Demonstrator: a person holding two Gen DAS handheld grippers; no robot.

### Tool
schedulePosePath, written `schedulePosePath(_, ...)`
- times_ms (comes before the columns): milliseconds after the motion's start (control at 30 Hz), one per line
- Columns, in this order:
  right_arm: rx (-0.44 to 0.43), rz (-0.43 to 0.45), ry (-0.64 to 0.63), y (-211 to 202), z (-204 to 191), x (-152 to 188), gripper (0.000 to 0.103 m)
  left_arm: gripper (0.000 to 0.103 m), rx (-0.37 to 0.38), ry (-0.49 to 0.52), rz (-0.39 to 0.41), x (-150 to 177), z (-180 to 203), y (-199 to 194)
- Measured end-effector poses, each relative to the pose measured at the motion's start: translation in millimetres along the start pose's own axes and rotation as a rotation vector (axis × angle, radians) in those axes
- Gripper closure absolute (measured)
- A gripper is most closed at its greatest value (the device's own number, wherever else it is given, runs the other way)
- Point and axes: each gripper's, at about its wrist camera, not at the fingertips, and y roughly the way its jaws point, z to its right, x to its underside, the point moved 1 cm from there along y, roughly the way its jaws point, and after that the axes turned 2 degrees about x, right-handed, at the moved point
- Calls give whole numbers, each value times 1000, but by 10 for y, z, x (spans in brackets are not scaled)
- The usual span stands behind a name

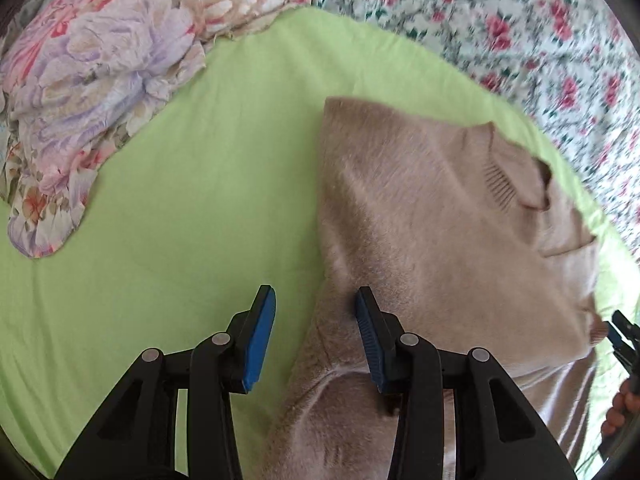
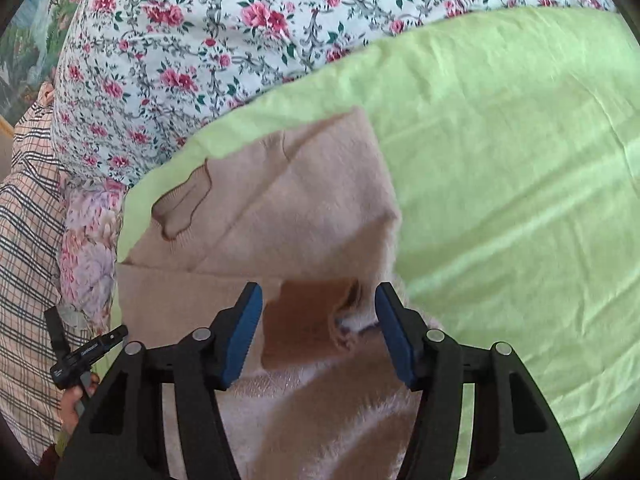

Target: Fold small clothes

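Nearest the lens, the left tool [image 1: 316, 336] hangs with its blue pads parted, one over the beige sweater [image 1: 432, 208] and one over the green sheet [image 1: 192, 184]; nothing is pinched between them. The right tool [image 2: 318, 332] also stands apart, a folded sleeve cuff [image 2: 312, 320] of the sweater lying in the gap, the pads not pressing it. The sweater lies partly folded on the green sheet of the bed, neck ribbing up. Around it lie a rose-print quilt [image 2: 208, 60] and a pastel floral cloth [image 1: 100, 80]. No writing is readable; small lettering on the other tool's body is too blurred.
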Motion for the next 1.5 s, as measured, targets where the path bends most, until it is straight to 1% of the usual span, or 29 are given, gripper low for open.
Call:
schedulePosePath(33,-3,-11,-8,36,5,26,43,60,-5,-2,-8,3,-12,46)
schedulePosePath(67,-5,-24,-22,82,-49,62,49,60,-8,-3,-12,9,-18,66)
schedulePosePath(100,-1,-44,-53,125,-98,80,61,59,-13,-2,-14,8,-21,80)
schedulePosePath(133,0,-54,-85,110,-107,73,87,59,-19,0,-15,1,-20,89)
schedulePosePath(167,-15,-39,-107,43,-156,39,95,59,-23,2,-15,-2,-23,95)
schedulePosePath(200,-65,24,-113,-128,-242,-26,95,59,-29,3,-14,-11,-26,92)
schedulePosePath(233,-80,62,-114,-229,-239,-56,95,59,-37,1,-13,-22,-33,88)
schedulePosePath(267,-29,82,-105,-284,-238,-119,96,59,-41,-1,-12,-28,-43,88)
schedulePosePath(300,15,57,-87,-227,-193,-154,96,59,-45,-5,-12,-40,-52,97)
schedulePosePath(367,73,-43,-28,-10,-48,-190,95,59,-51,-19,-16,-49,-67,119)
schedulePosePath(400,53,-88,-1,77,-10,-189,94,59,-52,-25,-20,-51,-77,129)
schedulePosePath(467,-10,-66,2,59,-31,-162,90,59,-59,-31,-19,-58,-81,144)
schedulePosePath(500,-28,-33,-24,25,-69,-138,84,58,-61,-32,-19,-59,-83,153)
schedulePosePath(533,-28,-16,-47,11,-95,-113,63,58,-63,-33,-20,-58,-84,165)
schedulePosePath(567,-18,-9,-62,19,-104,-88,51,58,-65,-34,-22,-57,-85,176)
schedulePosePath(633,31,-33,-75,108,-97,-40,50,57,-68,-32,-23,-64,-67,203)
schedulePosePath(667,46,-64,-79,177,-88,-17,58,57,-70,-30,-23,-68,-62,210)
schedulePosePath(700,54,-103,-91,241,-83,-3,69,56,-73,-26,-23,-72,-57,215)
schedulePosePath(733,68,-125,-108,263,-102,0,99,55,-78,-23,-23,-75,-62,221)
schedulePosePath(767,76,-99,-131,189,-144,-22,97,54,-81,-22,-24,-84,-61,229)
schedulePosePath(833,21,28,-163,-93,-227,-99,97,54,-85,-21,-24,-98,-61,237)
schedulePosePath(900,41,86,-176,-182,-259,-158,97,53,-93,-11,-23,-103,-47,253)
schedulePosePath(967,113,72,-169,-78,-198,-195,97,52,-107,3,-20,-122,5,292)
schedulePosePath(1067,230,-103,-113,268,7,-187,95,50,-135,29,-15,-130,51,320)
schedulePosePath(1133,198,-79,-55,142,78,-138,95,50,-136,32,-22,-142,84,303)
schedulePosePath(1233,171,-40,-80,-149,22,-40,94,50,-119,32,-30,-74,55,143)
schedulePosePath(1300,137,-38,-90,-335,-29,67,89,51,-99,30,-29,47,21,-15)
schedulePosePath(1400,89,-51,-120,-574,-97,293,52,51,-62,39,-59,395,-38,-282)
schedulePosePath(1500,67,-59,-163,-759,-173,600,50,46,-40,43,-101,822,-97,-500)
